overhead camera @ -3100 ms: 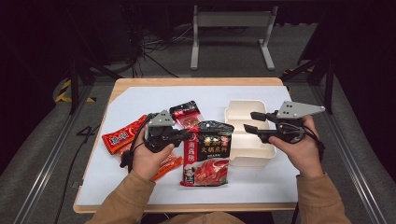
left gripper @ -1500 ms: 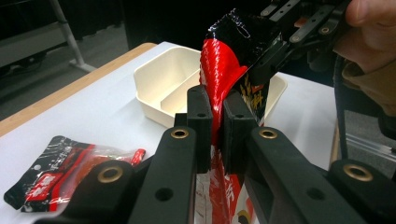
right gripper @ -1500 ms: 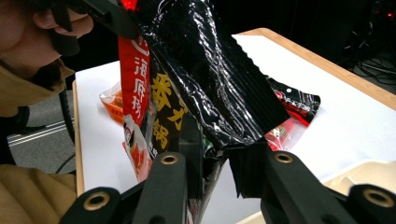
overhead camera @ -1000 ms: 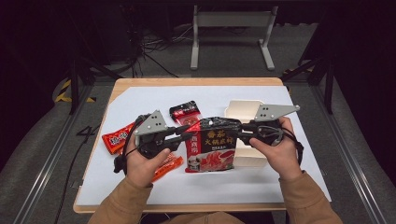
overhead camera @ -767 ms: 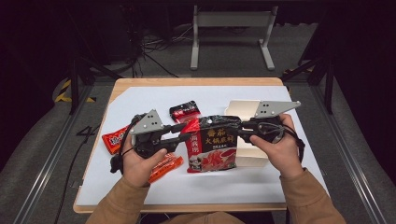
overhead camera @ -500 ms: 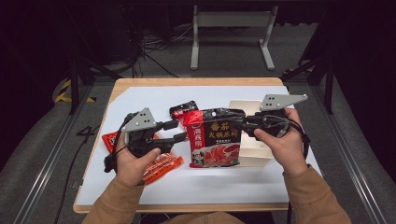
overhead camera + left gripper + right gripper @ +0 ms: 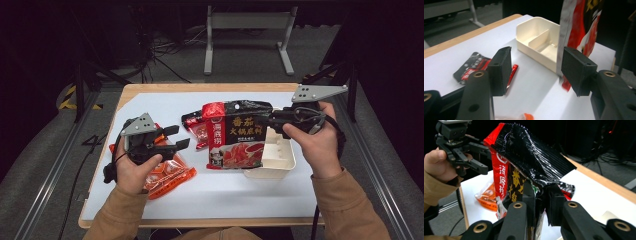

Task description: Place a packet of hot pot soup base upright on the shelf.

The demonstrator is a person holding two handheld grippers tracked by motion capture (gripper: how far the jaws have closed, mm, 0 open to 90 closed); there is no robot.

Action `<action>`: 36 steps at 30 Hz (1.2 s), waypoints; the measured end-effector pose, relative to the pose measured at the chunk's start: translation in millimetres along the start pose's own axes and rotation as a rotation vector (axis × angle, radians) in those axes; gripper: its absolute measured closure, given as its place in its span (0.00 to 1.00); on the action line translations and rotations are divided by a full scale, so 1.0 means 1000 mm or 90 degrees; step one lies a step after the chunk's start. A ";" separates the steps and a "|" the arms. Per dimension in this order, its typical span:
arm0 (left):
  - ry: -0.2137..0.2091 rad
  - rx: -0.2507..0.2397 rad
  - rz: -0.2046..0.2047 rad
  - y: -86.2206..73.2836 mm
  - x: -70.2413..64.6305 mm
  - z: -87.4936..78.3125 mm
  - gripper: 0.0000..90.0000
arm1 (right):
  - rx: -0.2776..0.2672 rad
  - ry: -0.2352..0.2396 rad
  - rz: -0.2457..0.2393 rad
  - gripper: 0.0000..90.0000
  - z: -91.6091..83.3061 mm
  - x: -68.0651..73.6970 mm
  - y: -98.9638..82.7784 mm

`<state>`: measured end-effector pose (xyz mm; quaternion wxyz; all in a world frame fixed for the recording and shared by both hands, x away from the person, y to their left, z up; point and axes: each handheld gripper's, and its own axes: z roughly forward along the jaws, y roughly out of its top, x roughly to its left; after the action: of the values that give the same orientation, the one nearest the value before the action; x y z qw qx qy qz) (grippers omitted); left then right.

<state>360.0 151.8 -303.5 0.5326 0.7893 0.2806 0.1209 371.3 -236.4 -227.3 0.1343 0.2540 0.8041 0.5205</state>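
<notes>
R gripper [image 7: 267, 118] is clamped on the top edge of the big pouch [image 7: 236, 134], black/red w/ tomato art. The pouch hangs upright off the table, its lower end in front of the white tray [image 7: 276, 155]. In the R gripper view the jaws pinch the crinkled black top of the pouch [image 7: 529, 160], narrow gap.

L gripper [image 7: 174, 137] has let go: jaws have just been opening, now fairly wide, nothing pressed between the pads. It sits well left of the pouch, over the orange packet [image 7: 167, 175]. In the L gripper view the pouch edge [image 7: 567, 27] hangs just behind the one pad [image 7: 577, 67], apart from it; the two-compartment tray [image 7: 536, 41] is beyond.

Small dark sachet [image 7: 192, 125] lies on the white mat [image 7: 240, 195], partly behind the pouch.
</notes>
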 end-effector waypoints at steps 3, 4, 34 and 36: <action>0.009 0.000 -0.005 -0.002 0.005 -0.002 0.44 | -0.003 -0.016 -0.009 0.88 -0.003 -0.003 0.005; 0.009 -0.001 -0.007 -0.003 0.006 -0.002 0.44 | -0.003 -0.021 -0.011 0.88 -0.004 -0.004 0.007; 0.084 0.029 -0.017 -0.018 0.038 -0.012 0.37 | -0.029 -0.155 -0.040 0.88 -0.026 -0.070 0.019; 0.085 0.028 -0.022 -0.019 0.038 -0.012 0.37 | -0.030 -0.160 -0.039 0.88 -0.026 -0.072 0.019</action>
<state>378.7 187.9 -319.8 0.4971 0.7859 0.3322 0.1579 423.7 -289.2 -202.1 0.2555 0.2891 0.7759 0.4991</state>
